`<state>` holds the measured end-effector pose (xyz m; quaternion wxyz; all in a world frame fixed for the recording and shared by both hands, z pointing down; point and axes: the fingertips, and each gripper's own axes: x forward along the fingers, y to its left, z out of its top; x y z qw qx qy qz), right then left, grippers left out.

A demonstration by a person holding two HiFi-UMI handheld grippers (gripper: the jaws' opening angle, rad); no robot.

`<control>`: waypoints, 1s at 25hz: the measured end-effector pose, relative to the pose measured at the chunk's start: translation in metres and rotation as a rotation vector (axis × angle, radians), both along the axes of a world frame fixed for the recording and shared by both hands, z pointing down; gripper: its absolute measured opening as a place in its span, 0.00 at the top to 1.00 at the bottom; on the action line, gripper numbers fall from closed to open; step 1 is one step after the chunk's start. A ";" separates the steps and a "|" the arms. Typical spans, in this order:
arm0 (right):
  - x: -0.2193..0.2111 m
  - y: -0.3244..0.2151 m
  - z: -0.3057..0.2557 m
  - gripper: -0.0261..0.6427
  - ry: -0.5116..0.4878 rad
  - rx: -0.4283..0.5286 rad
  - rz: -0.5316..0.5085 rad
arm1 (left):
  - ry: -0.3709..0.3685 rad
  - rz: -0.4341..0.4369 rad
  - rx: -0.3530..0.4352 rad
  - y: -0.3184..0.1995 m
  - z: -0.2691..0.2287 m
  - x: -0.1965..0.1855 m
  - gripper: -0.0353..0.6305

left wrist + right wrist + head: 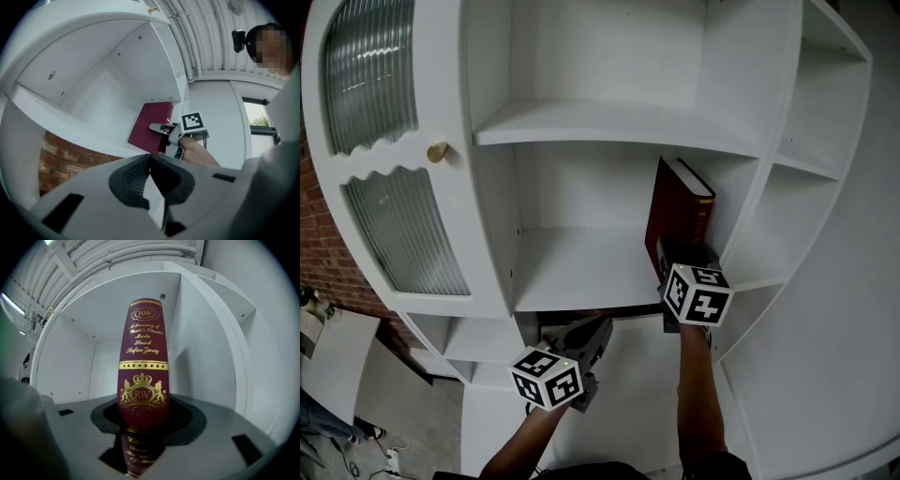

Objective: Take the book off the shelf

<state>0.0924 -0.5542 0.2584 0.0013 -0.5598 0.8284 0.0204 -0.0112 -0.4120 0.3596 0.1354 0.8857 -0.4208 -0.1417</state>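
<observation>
Right claw (143, 422) clamped on book (143, 348) spine; book stands upright between its jaws, on shelf (572, 267). Left claw (149, 160) shut, empty, below-left. Grasp looks done; pull-out remains.

Maroon book (143, 362) with gold lettering and crest; white shelf (581, 267); brick wall (56, 159), seemingly reddish-brown.

Dim, soft light, faint shadows; gripper views fisheye-warped with black corners.
</observation>
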 end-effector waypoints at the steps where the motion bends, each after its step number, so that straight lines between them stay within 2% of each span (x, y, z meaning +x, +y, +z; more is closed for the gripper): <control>1: 0.001 0.003 0.000 0.61 0.000 0.000 -0.001 | -0.002 0.003 0.001 0.002 0.000 0.001 0.92; 25: 0.006 0.093 -0.003 0.61 -0.004 0.012 0.022 | 0.007 0.064 0.055 0.058 -0.024 0.004 0.92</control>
